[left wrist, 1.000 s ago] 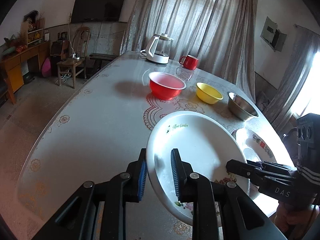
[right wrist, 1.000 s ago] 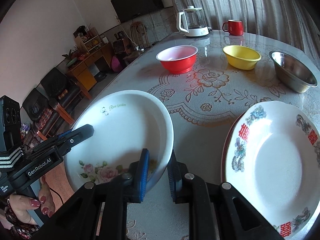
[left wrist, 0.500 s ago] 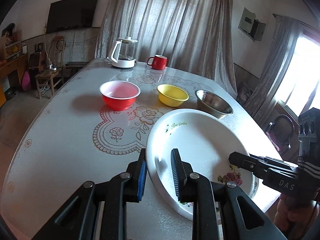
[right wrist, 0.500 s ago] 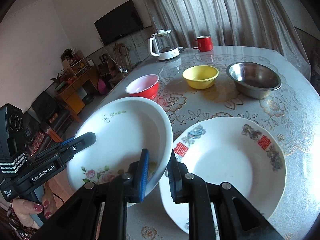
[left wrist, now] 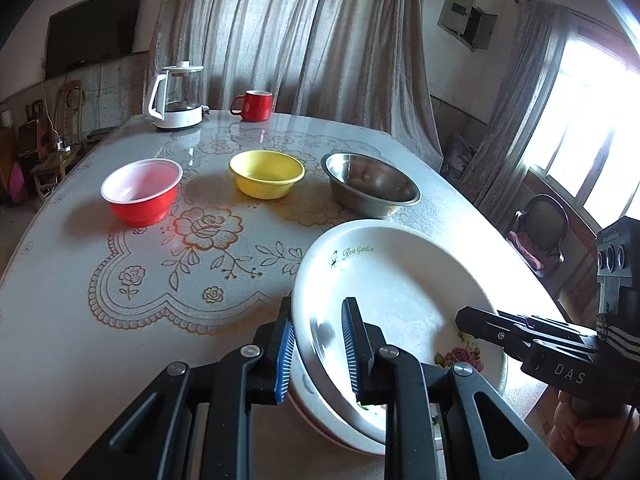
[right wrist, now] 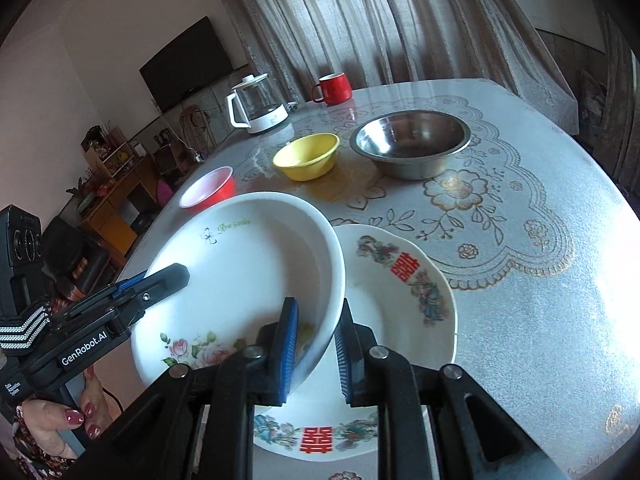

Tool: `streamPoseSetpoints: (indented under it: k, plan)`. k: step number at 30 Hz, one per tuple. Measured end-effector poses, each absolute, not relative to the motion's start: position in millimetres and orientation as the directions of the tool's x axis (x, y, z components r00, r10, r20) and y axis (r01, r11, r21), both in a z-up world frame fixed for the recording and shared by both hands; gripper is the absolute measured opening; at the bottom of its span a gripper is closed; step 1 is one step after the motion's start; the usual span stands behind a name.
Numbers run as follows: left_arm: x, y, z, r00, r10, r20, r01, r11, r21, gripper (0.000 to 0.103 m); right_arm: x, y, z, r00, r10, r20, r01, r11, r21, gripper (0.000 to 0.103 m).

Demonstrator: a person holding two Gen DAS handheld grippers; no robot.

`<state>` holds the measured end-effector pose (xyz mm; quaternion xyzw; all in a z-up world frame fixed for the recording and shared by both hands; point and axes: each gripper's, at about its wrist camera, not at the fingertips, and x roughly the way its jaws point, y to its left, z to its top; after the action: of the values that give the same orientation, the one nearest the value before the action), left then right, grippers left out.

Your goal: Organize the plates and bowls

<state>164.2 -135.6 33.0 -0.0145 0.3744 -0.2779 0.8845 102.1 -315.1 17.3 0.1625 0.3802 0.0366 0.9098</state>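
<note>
The white plate [left wrist: 400, 280] reads "Rose Garden"; the left tool [right wrist: 120, 312] "GenRobot.AI"; the right tool [left wrist: 560, 360] "DAS".

A white deep plate [right wrist: 256, 272] marked "Rose Garden", pink roses on its rim, is tilted above a shallower white plate [right wrist: 404, 292] with red double-happiness characters lying flat on the table; beyond them stand upright, in a row, a red bowl [left wrist: 140, 190], a yellow bowl [left wrist: 266, 173] and a steel bowl [left wrist: 370, 184].
</note>
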Motion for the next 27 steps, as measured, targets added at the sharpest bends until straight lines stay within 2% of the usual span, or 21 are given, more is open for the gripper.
streamPoseSetpoints:
  k: [20, 27]
  plan:
    - [170, -167, -11, 0.503, -0.439, -0.744, 0.499, 0.851, -0.164, 0.023, 101, -341, -14, 0.657, 0.167, -0.735, 0.113, 0.942, 0.315, 0.017]
    - [170, -173, -12, 0.521, -0.421, -0.742, 0.509, 0.851, -0.125, 0.023, 106, -344, -24, 0.629, 0.161, -0.761, 0.13, 0.943, 0.307, 0.017]
